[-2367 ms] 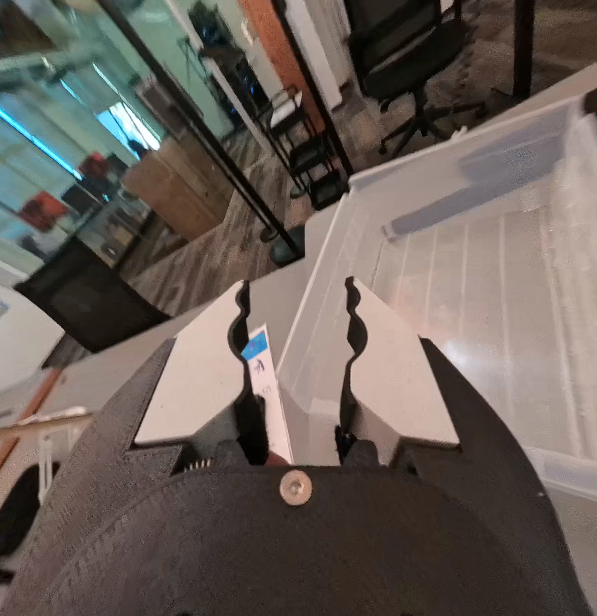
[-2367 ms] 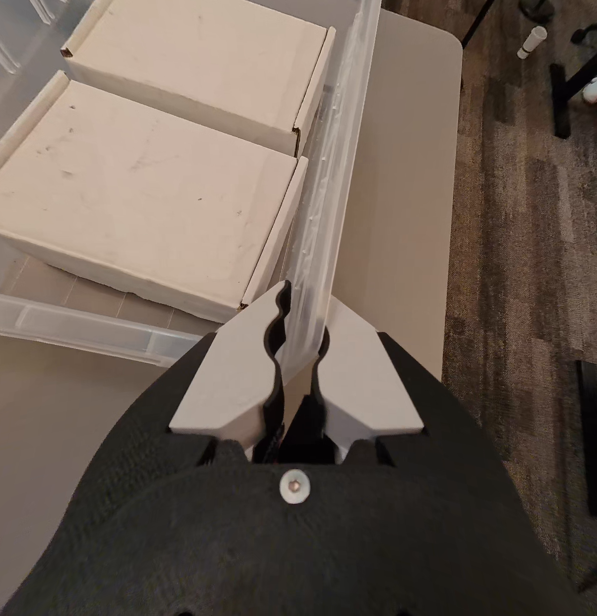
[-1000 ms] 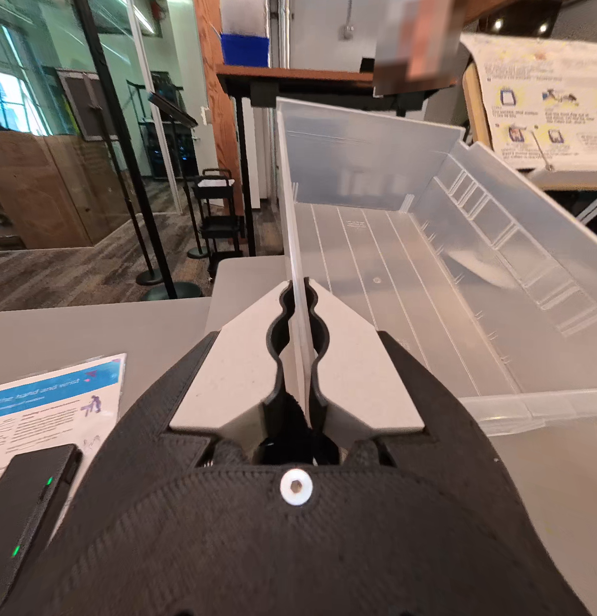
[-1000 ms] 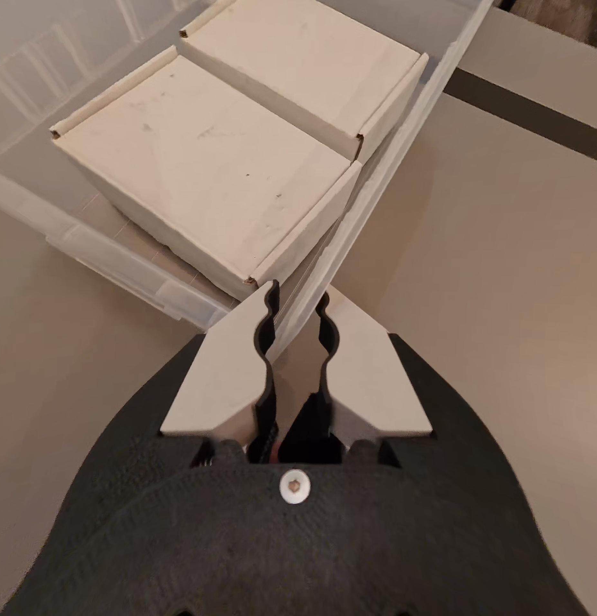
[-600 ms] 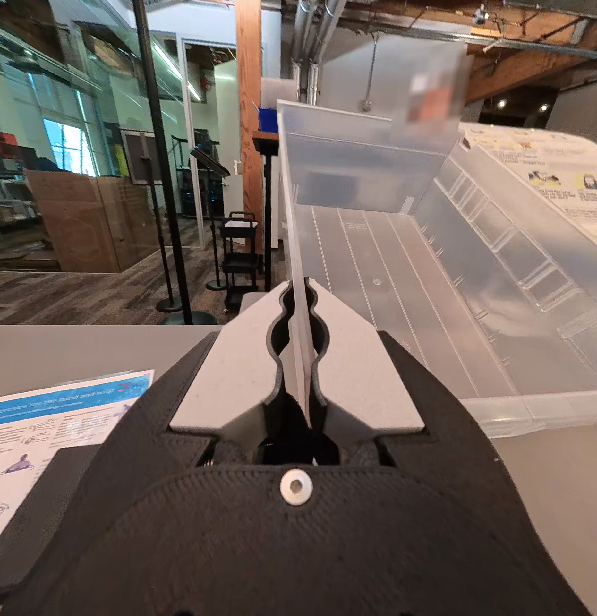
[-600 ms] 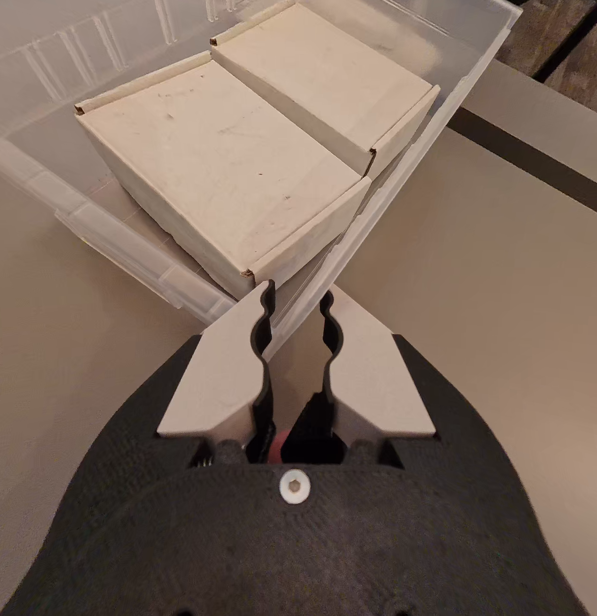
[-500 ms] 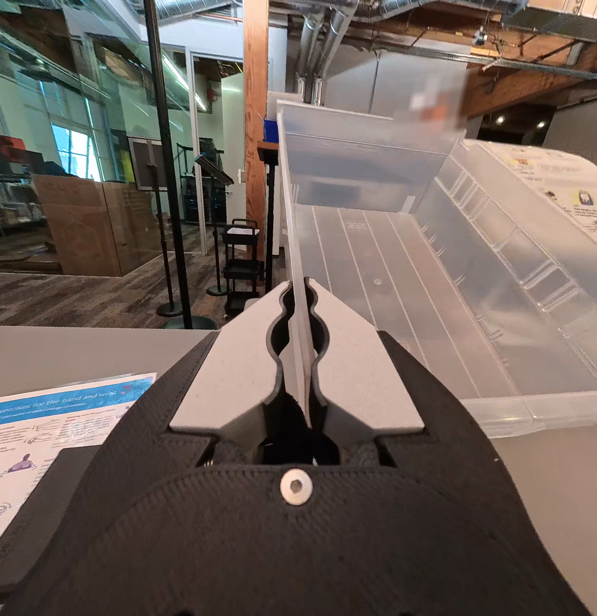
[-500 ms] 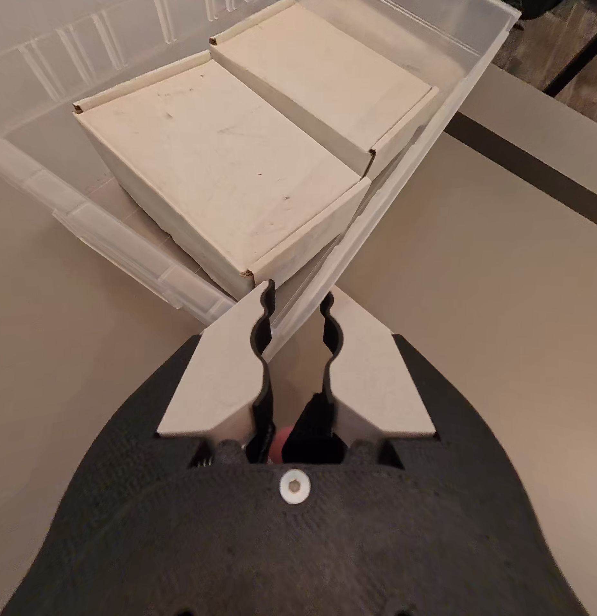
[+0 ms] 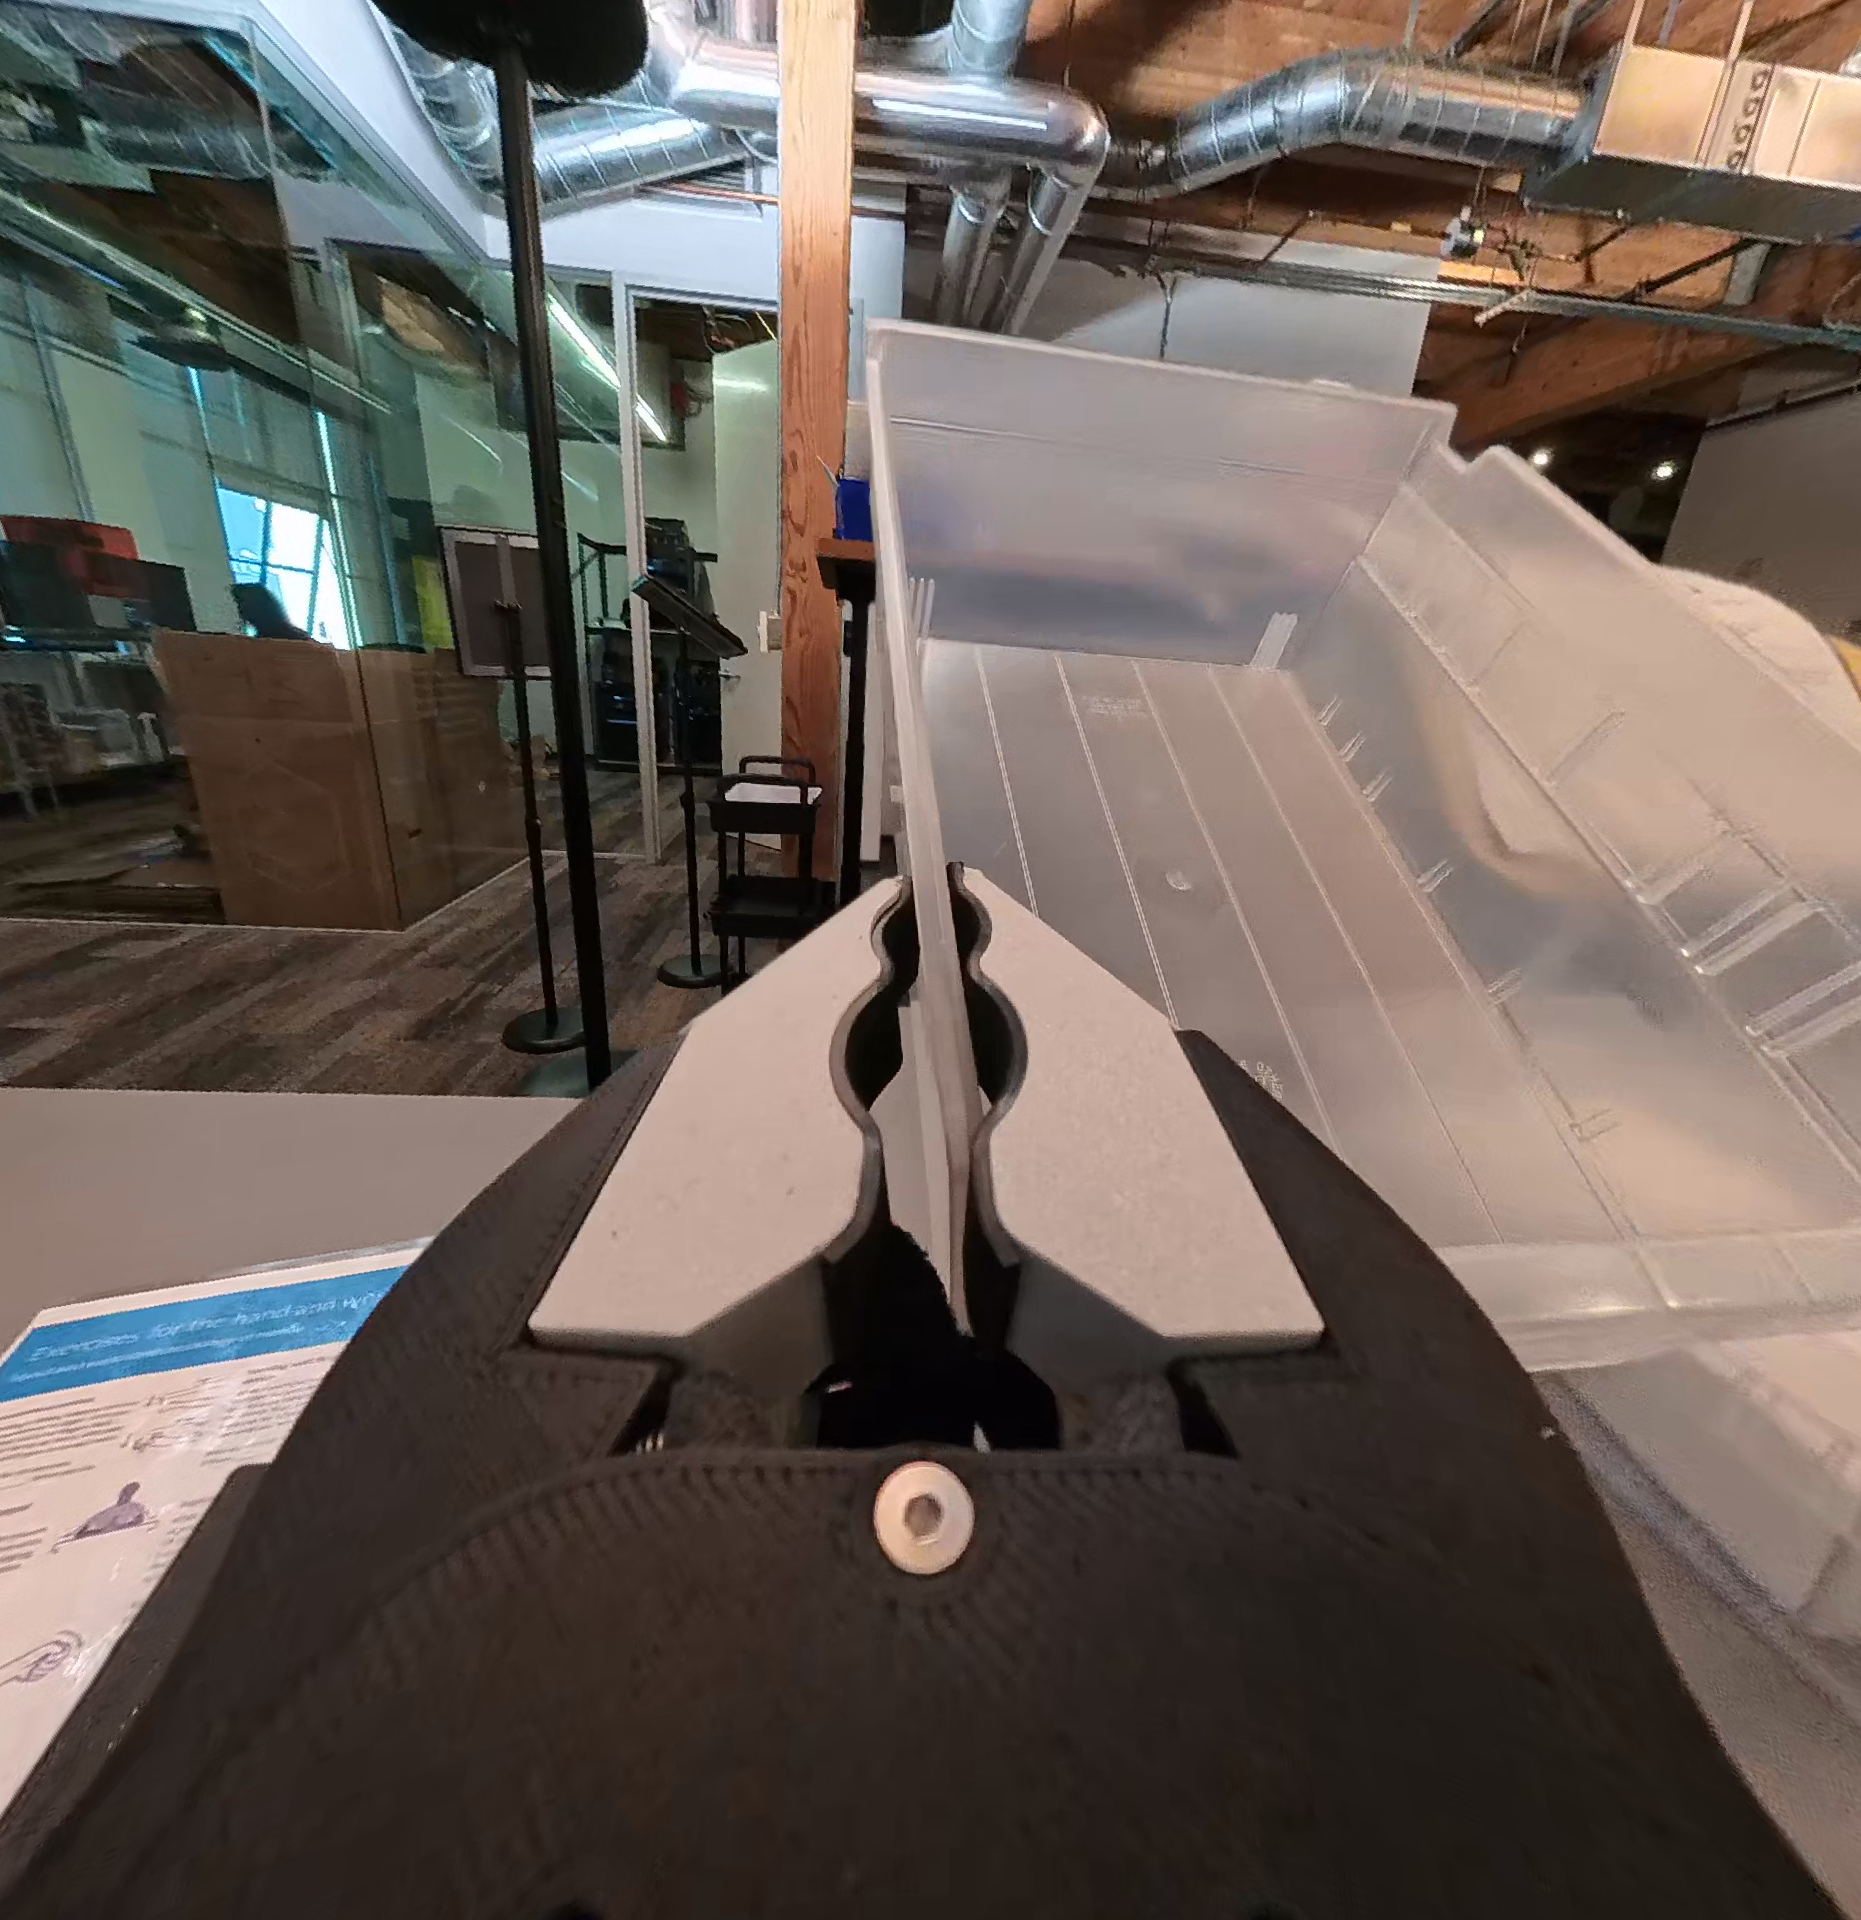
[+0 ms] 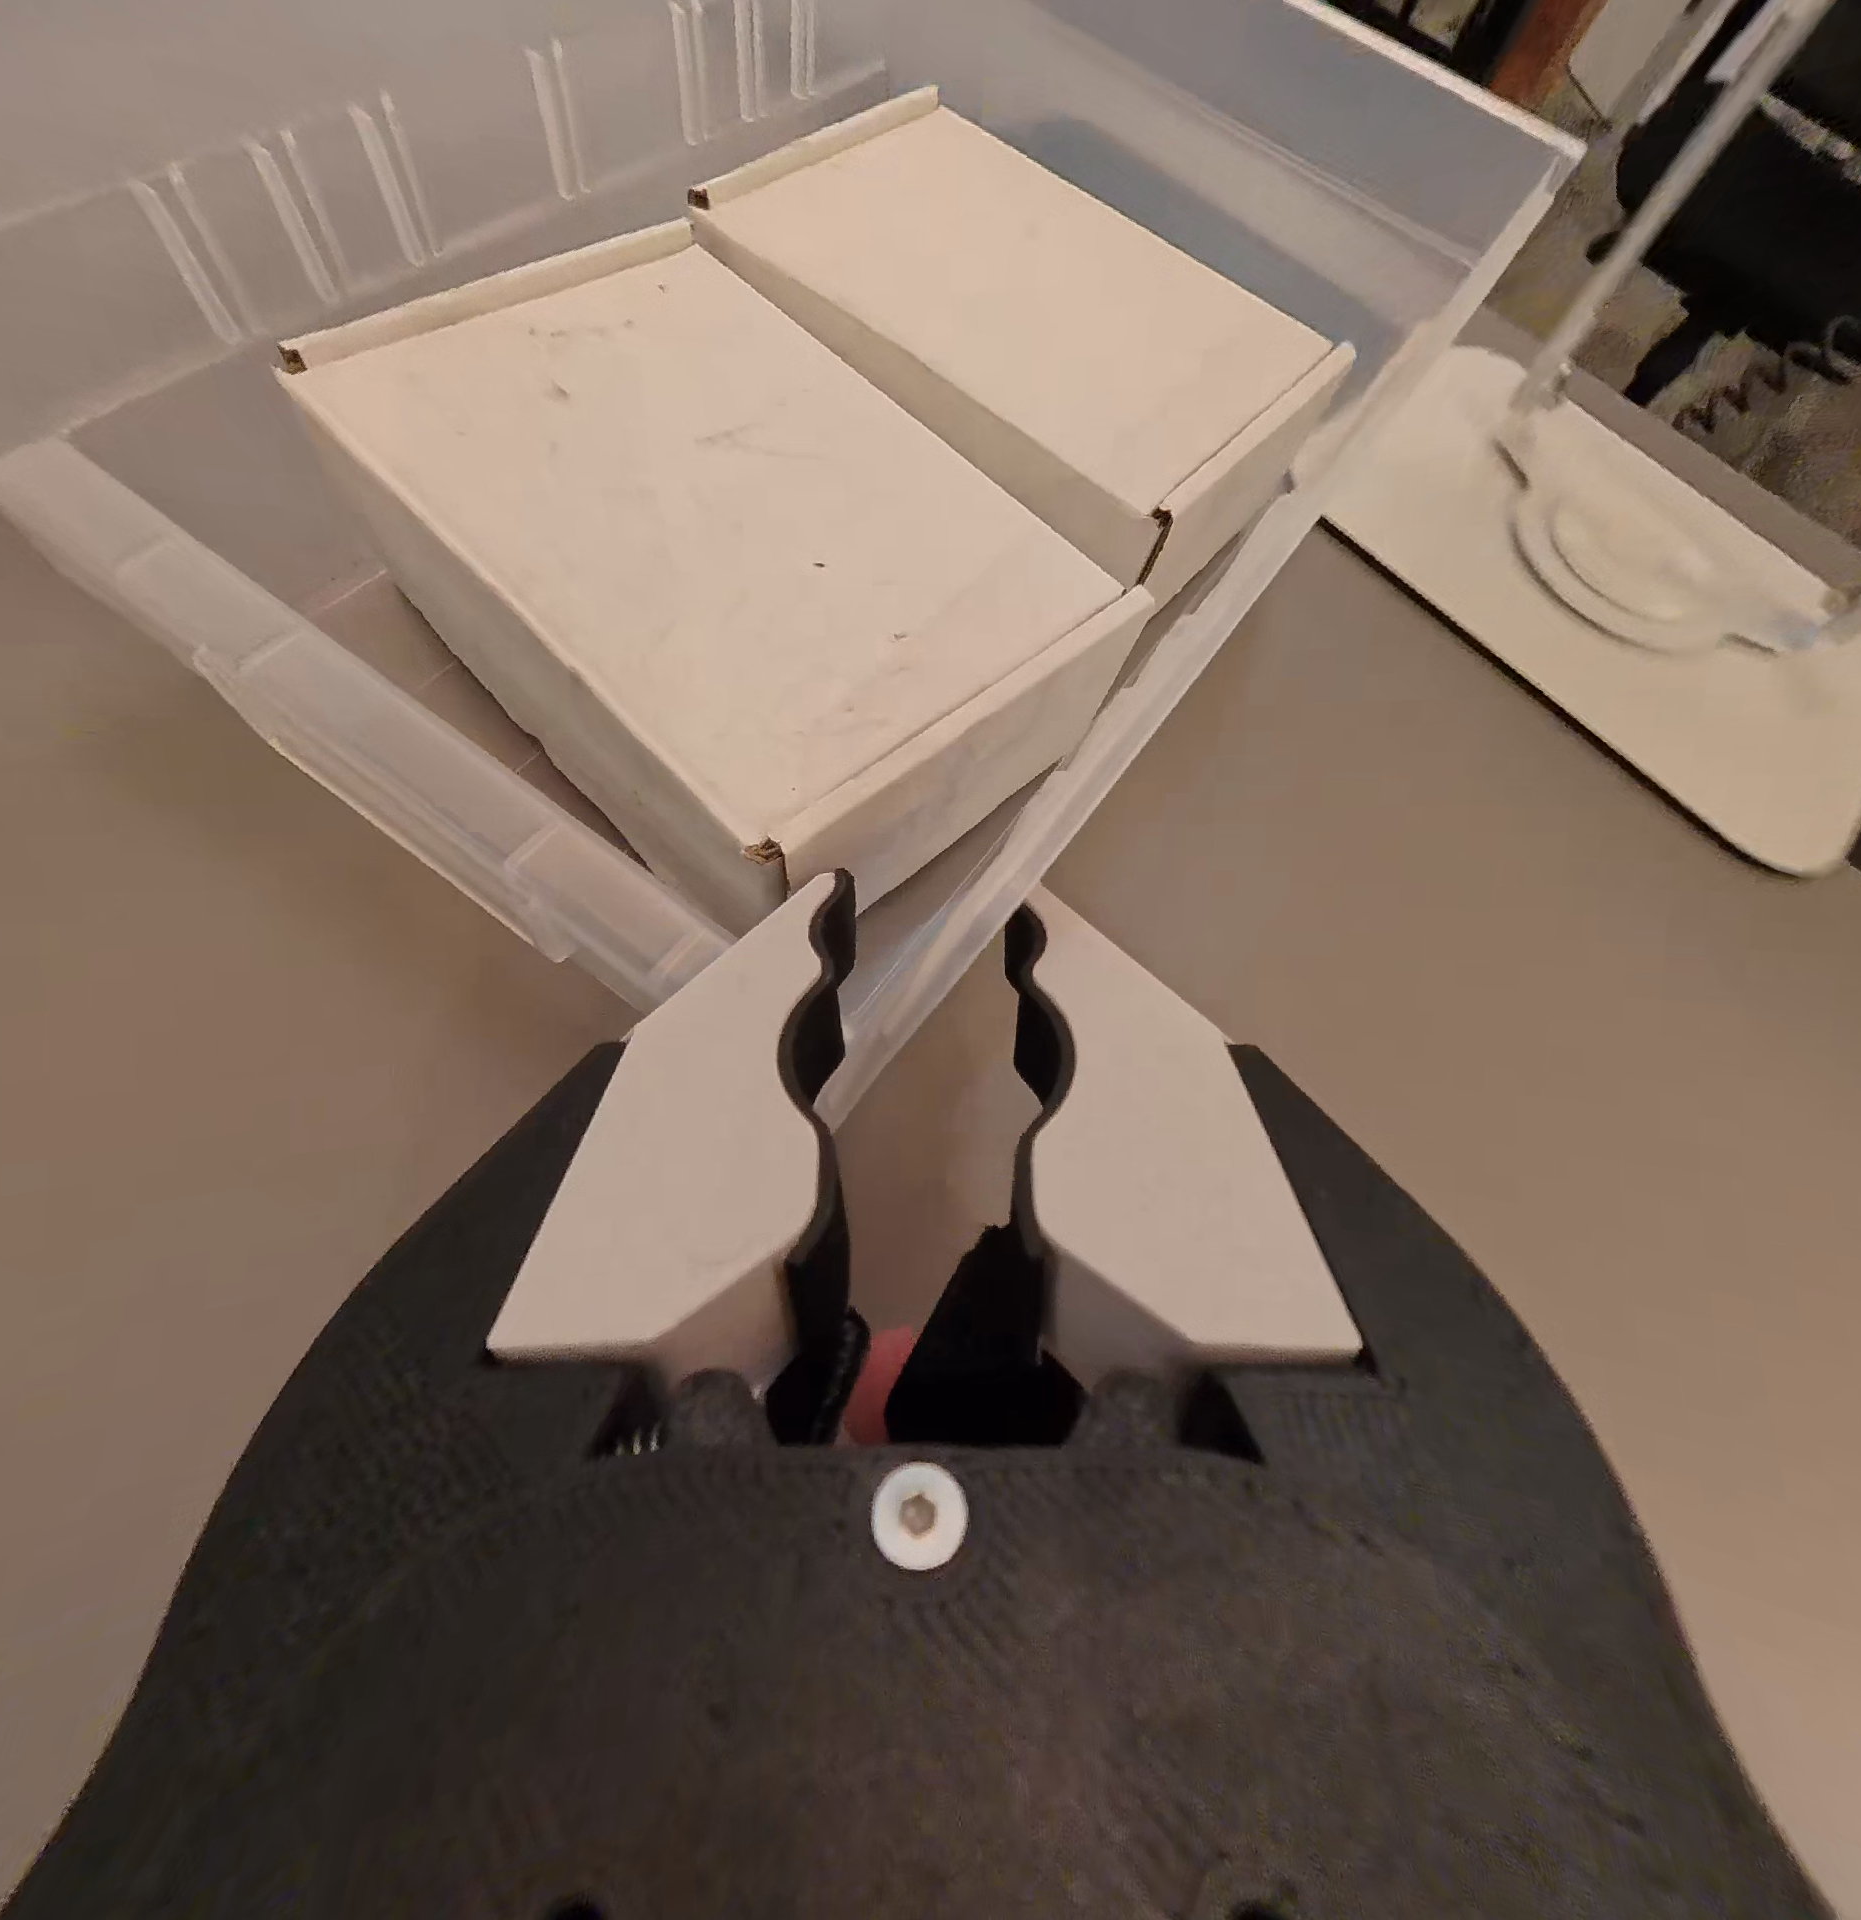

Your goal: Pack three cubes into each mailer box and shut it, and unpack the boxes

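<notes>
Two closed white mailer boxes sit side by side in the clear plastic bin [image 10: 230,665] — the near box [image 10: 697,582] hard against the far box [image 10: 1019,312], both pressed toward the bin's right wall. No cubes on show. The bin is tipped, its left side raised off the counter [image 10: 1321,852]. The left claw [image 9: 931,935] is clamped tight on the bin's left wall [image 9: 895,623], the thin plastic edge running straight between its fingers. The right claw [image 10: 926,925] is parted a little — the bin's near right corner sits in its gap, touching the left finger. A printed sheet [image 9: 126,1455] lies on the counter at left.
</notes>
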### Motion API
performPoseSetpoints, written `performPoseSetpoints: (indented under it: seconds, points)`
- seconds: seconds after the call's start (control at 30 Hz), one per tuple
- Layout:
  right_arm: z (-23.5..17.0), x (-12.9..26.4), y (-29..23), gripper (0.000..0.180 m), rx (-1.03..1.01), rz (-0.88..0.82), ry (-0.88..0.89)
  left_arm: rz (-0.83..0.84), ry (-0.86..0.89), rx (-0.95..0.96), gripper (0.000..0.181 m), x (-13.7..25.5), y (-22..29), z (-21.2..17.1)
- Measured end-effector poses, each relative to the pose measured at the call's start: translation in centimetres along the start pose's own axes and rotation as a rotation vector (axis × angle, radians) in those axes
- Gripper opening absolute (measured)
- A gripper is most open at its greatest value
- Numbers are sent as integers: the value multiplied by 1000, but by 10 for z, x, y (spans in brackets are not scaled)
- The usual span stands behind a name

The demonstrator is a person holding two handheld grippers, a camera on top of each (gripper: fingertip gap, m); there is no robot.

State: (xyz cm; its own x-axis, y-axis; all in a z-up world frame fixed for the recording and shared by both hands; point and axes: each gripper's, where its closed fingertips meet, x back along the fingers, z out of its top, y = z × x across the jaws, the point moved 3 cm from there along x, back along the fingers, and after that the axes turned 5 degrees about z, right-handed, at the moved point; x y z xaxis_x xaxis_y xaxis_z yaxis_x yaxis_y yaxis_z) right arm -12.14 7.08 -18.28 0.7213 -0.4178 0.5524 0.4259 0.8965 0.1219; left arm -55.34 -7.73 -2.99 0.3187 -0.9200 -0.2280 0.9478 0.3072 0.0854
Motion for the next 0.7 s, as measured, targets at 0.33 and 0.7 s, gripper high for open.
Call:
performPoseSetpoints:
  seconds: [0.33, 0.7]
  points:
    - [63, -71, -88, 29, 88, 33, 75, -7, 15, -38, 1, 3, 3, 15]
    - [103, -114, -164, 52, -7, 164, 136, 7, 68, -57, 2, 11, 6, 42]
